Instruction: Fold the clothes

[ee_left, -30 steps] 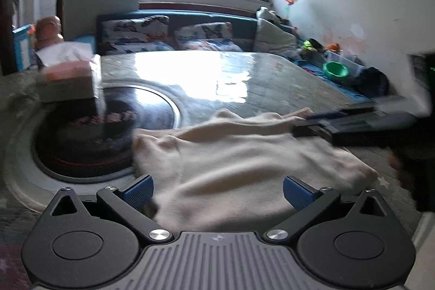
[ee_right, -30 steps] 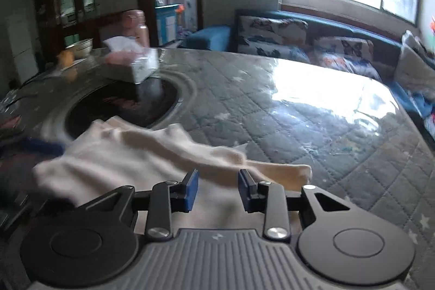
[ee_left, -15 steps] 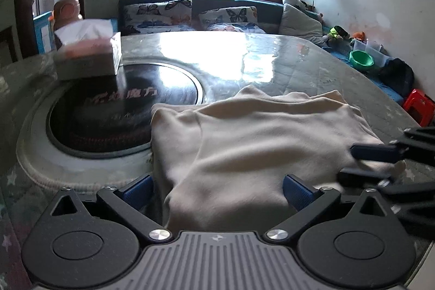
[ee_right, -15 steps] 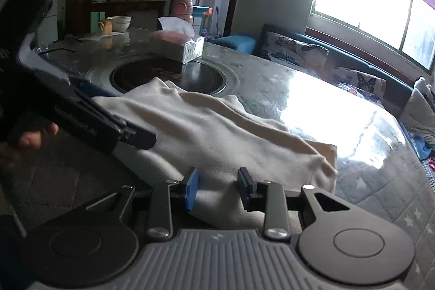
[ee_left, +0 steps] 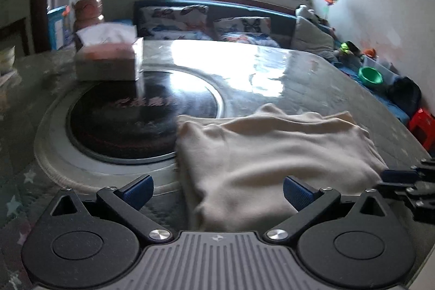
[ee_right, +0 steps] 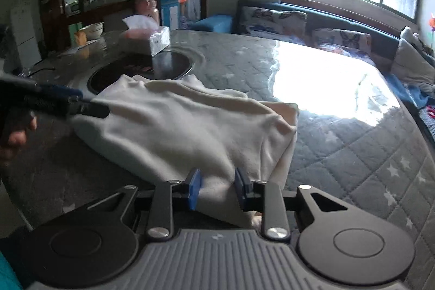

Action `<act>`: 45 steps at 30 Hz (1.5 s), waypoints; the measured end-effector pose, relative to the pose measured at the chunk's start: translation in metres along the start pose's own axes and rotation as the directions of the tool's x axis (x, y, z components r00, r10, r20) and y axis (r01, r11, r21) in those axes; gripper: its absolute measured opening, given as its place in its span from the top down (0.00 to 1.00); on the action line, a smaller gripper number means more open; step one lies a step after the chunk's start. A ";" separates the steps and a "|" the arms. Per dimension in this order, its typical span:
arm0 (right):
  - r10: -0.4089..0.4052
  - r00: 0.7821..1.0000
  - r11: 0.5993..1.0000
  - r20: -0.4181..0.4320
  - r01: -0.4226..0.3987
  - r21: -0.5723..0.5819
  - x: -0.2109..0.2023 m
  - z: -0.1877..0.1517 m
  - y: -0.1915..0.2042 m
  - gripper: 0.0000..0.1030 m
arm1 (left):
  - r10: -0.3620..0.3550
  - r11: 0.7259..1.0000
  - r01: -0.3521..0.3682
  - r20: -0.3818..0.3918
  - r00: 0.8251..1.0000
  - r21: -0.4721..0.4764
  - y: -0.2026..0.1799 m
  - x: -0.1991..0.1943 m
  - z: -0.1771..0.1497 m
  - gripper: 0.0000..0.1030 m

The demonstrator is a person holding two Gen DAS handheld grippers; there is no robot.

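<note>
A cream garment [ee_left: 274, 154] lies folded on the quilted table; it also shows in the right wrist view [ee_right: 190, 127]. My left gripper [ee_left: 217, 189] is open, its blue pads wide apart over the garment's near edge. In the right wrist view the left gripper [ee_right: 89, 106] reaches the garment's left edge. My right gripper [ee_right: 216, 186] has its pads partly closed with the garment's near corner between them; whether they pinch it I cannot tell. The right gripper's fingers [ee_left: 402, 177] show at the garment's right edge in the left wrist view.
A round black hotplate [ee_left: 141, 116] is set in the table, left of the garment. A tissue box [ee_left: 108, 59] stands at its far edge, also in the right wrist view [ee_right: 152, 38]. A sofa [ee_left: 217, 21] is behind the table. A red stool [ee_left: 421, 127] stands on the floor at right.
Both grippers have shifted around the garment. The left gripper has swung so the garment sits right of centre. The right gripper has come closer to the garment's near corner.
</note>
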State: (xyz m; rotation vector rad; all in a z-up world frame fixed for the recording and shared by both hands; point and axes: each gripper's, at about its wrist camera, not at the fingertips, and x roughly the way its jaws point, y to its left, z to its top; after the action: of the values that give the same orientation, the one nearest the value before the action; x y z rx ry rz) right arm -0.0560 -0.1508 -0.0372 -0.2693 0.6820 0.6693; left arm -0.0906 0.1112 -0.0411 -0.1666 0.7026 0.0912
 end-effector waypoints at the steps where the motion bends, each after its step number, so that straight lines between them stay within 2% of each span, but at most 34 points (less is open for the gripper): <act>1: 0.001 1.000 1.000 0.003 -0.001 -0.013 -0.001 0.004 0.002 0.75 | 0.017 1.000 -0.017 -0.010 1.000 -0.005 0.003 0.002 0.000 0.00; 7: 0.037 0.999 0.993 0.022 -0.035 -0.109 0.006 0.033 0.023 0.74 | 0.043 0.997 -0.044 -0.019 0.999 -0.057 0.025 -0.002 -0.004 0.00; 10: 0.061 0.998 0.986 0.033 -0.055 -0.160 0.020 0.048 0.038 0.74 | 0.059 0.996 -0.061 -0.026 0.998 -0.065 0.032 -0.004 -0.007 0.00; 16: 0.087 0.996 0.964 0.025 -0.078 -0.253 0.063 0.069 0.078 0.74 | 0.038 0.996 -0.040 -0.025 0.999 -0.083 0.039 -0.008 -0.008 0.00; 18: 0.099 0.995 0.955 0.002 -0.094 -0.280 0.074 0.067 0.090 0.74 | 0.027 0.995 -0.030 -0.027 0.999 -0.095 0.042 -0.009 -0.007 0.00; 22: 0.085 0.996 0.926 0.035 -0.066 -0.371 0.068 0.065 0.109 0.75 | 0.017 0.995 -0.019 -0.018 1.000 -0.101 0.046 -0.011 -0.002 0.00; 25: 0.124 0.992 0.926 0.039 -0.101 -0.365 0.062 0.065 0.112 0.75 | 0.004 0.994 -0.005 -0.006 1.000 -0.111 0.048 -0.011 0.003 0.00; 28: 0.144 0.990 0.925 -0.008 -0.137 -0.356 0.070 0.061 0.113 0.75 | 0.004 0.991 -0.005 -0.007 1.000 -0.134 0.051 -0.009 0.006 0.00; 33: 0.185 0.982 0.924 0.021 -0.167 -0.343 0.056 0.068 0.115 0.74 | 0.028 0.986 -0.030 -0.015 1.000 -0.165 0.061 -0.008 0.011 0.00; 38: 0.257 0.966 0.890 -0.003 -0.238 -0.389 0.049 0.064 0.130 0.71 | 0.029 0.976 -0.038 -0.046 0.999 -0.213 0.068 -0.003 0.017 0.00; 41: 0.304 0.952 0.856 -0.024 -0.284 -0.432 0.045 0.059 0.143 0.62 | 0.005 0.969 -0.020 -0.061 0.998 -0.248 0.069 0.000 0.022 0.00; 42: 0.310 0.950 0.844 -0.031 -0.290 -0.452 0.046 0.056 0.149 0.62 | -0.010 0.966 -0.006 -0.062 0.998 -0.258 0.068 0.000 0.024 0.00; 45: 0.276 0.960 0.819 -0.041 -0.257 -0.513 0.054 0.047 0.162 0.65 | -0.049 0.959 0.029 -0.063 0.997 -0.282 0.065 0.001 0.027 0.01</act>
State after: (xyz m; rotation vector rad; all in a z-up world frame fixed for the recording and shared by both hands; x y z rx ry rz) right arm -0.1066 0.0196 -0.0400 -0.6651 0.4975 1.1267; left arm -0.0819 0.1796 -0.0294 -0.4579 0.7537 0.1477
